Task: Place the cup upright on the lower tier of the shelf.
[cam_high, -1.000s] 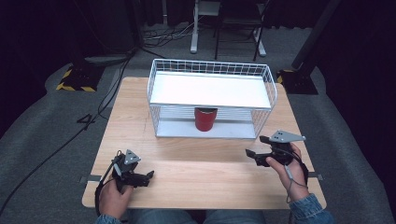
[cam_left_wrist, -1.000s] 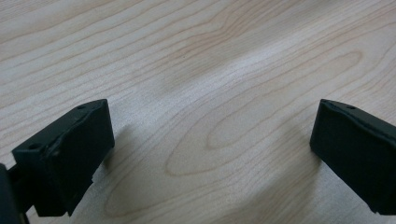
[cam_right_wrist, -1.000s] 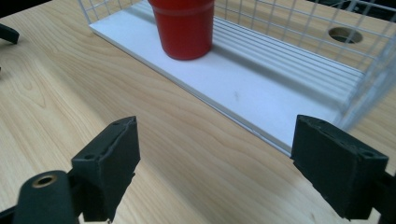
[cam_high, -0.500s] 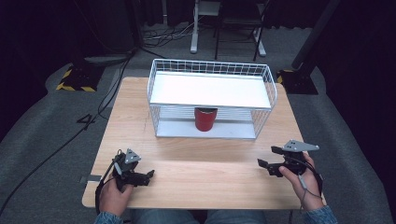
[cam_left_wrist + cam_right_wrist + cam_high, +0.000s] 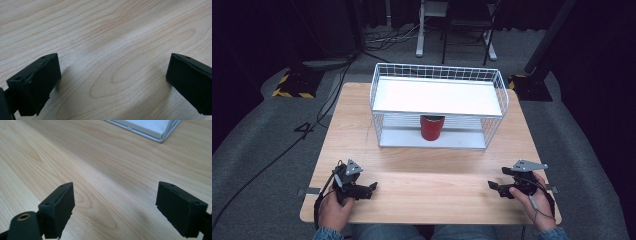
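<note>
Resting low near front edge of wooden surface (image 5: 422, 170), left gripper (image 5: 367, 189) and right gripper (image 5: 495, 187) point inward in high view; red cup (image 5: 432, 128) stands upright on lower level of wire rack (image 5: 438, 75), well ahead of both fingers; white shelf board above cup limits approach from top, so likely entry is through front.

Left gripper view: fingers (image 5: 35, 85) spread wide, nothing between, bare wood ahead.

Right gripper view: fingers (image 5: 58, 207) spread wide, empty; rack corner far ahead.
</note>
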{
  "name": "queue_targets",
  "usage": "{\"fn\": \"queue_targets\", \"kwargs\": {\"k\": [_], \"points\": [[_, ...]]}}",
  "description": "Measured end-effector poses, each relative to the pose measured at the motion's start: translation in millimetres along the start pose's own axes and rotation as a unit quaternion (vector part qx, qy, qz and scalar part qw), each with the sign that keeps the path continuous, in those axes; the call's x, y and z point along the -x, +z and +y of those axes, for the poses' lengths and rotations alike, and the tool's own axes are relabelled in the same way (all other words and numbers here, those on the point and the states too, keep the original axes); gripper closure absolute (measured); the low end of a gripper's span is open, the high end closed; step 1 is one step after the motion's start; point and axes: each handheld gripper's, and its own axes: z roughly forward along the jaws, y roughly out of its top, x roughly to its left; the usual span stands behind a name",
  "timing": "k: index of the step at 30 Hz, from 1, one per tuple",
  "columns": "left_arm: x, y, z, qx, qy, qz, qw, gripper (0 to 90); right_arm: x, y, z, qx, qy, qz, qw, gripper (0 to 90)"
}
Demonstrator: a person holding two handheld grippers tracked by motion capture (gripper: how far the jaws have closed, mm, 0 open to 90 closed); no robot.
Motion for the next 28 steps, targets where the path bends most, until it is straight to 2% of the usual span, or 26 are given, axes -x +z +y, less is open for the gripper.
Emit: {"fn": "queue_targets", "kwargs": {"k": [11,15,16,28], "points": [[0.0,0.0,0.0,0.000,0.000,0.000,1.0000,0.0,-2.6,11.2,-12.0,-0.009,-0.008,-0.009,0.9999,15.8],[0.1,0.0,0.0,0.000,0.000,0.000,1.0000,0.0,-3.8,13.0,-14.1,-0.004,-0.017,-0.021,0.9996,15.8],[0.1,0.0,-0.1,0.000,-0.001,0.000,1.0000,0.0,-5.0,14.2,-14.6,-0.005,-0.029,-0.030,0.9991,14.9],[0.2,0.1,-0.1,0.000,-0.001,0.000,1.0000,0.0,-6.6,15.8,-14.1,-0.006,-0.027,-0.038,0.9989,12.5]]}}
